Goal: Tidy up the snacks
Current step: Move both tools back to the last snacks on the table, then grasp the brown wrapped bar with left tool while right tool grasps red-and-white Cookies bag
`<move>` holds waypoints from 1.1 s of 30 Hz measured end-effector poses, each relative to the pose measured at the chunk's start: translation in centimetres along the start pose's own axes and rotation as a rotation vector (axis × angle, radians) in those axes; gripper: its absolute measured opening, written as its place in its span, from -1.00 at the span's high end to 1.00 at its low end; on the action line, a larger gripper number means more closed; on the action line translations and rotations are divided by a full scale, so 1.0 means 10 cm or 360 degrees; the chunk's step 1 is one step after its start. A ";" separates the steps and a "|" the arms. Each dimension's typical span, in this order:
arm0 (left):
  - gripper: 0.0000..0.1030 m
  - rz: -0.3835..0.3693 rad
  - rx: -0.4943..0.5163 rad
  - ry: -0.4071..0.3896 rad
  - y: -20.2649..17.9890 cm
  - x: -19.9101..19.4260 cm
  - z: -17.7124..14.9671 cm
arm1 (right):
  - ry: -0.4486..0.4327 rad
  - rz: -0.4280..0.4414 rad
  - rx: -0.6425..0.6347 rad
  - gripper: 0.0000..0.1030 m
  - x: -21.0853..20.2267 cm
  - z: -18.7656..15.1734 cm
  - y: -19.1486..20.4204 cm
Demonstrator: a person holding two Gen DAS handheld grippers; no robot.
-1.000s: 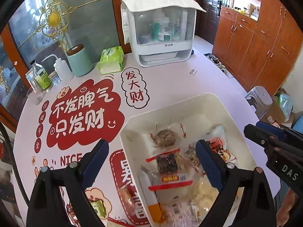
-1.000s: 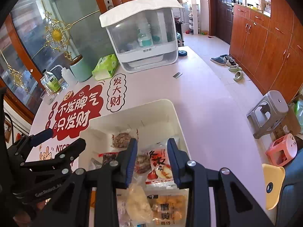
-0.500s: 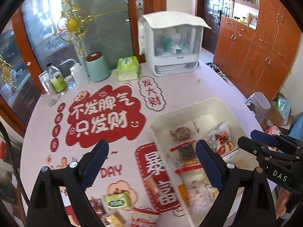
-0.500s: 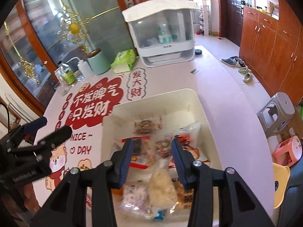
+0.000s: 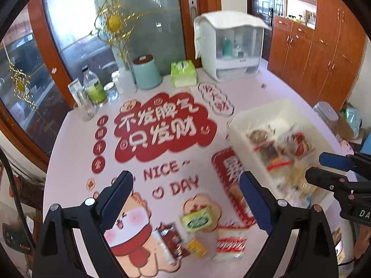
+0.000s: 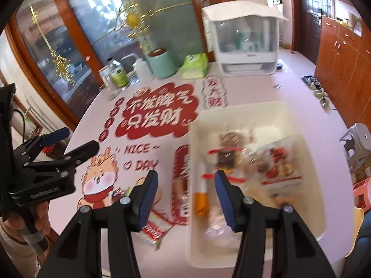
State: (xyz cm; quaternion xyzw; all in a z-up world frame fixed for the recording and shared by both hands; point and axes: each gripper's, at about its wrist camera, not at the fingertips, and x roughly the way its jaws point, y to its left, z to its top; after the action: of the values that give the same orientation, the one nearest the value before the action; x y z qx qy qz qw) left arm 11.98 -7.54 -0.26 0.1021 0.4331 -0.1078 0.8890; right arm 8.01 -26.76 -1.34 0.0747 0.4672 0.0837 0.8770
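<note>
A white bin (image 5: 255, 115) full of snack packets stands on the right of the table, also in the right wrist view (image 6: 243, 108). Loose snacks lie near the front edge: a green packet (image 5: 197, 219), a brown packet (image 5: 171, 236), a yellow one (image 5: 197, 247) and a red-and-white one (image 5: 231, 243). My left gripper (image 5: 185, 185) hangs wide open above the printed table mat, just behind these packets, with nothing between its fingers. My right gripper (image 6: 185, 178) hovers over the bin's left wall; its jaws are opening and grip nothing. The red-and-white packet (image 6: 155, 229) lies below its left finger.
At the back stand a white lidded cabinet (image 5: 229, 51), a green tissue pack (image 5: 183, 73), a teal canister (image 5: 146, 73) and bottles (image 5: 92, 88). A grey stool (image 6: 357, 143) and wooden cupboards (image 5: 324, 58) are beyond the table's right edge.
Both grippers have drawn back and to the left, away from the bin. The loose packets at the table's front have come into view. The right jaws have spread wider.
</note>
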 end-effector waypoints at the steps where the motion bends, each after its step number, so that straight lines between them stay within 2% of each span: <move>1: -0.80 -0.0004 0.0005 0.0022 0.04 0.03 -0.06 | 0.0015 0.0000 -0.0004 0.00 0.03 -0.04 0.07; 5: -0.80 -0.0006 0.0010 0.0123 0.25 0.19 -0.32 | 0.0112 0.0001 -0.0006 0.00 0.22 -0.22 0.34; 11: -0.80 0.0005 -0.0029 0.0343 0.54 0.66 -0.74 | 0.0257 -0.0038 0.0027 0.00 0.57 -0.52 0.62; 17: -0.80 0.0027 -0.0156 0.0537 0.75 1.19 -1.09 | 0.0415 -0.0093 0.0076 0.00 0.98 -0.80 0.78; 21: -0.80 -0.0019 -0.0284 0.0657 0.81 1.49 -1.25 | 0.0486 -0.0142 0.0159 0.00 1.22 -0.97 0.78; 27: -0.80 -0.0024 -0.0297 0.0655 0.69 1.66 -1.30 | 0.0546 -0.0209 0.0298 -0.01 1.46 -1.18 0.69; 33: -0.82 -0.0003 -0.0275 0.0598 0.57 1.68 -1.34 | 0.0522 -0.0217 0.0399 -0.07 1.52 -1.27 0.64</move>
State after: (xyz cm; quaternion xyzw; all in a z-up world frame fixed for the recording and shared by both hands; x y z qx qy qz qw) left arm 13.70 -0.19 -21.18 0.0435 0.5990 -0.0501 0.7980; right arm 5.28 -16.56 -19.31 0.1367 0.6145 -0.0234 0.7767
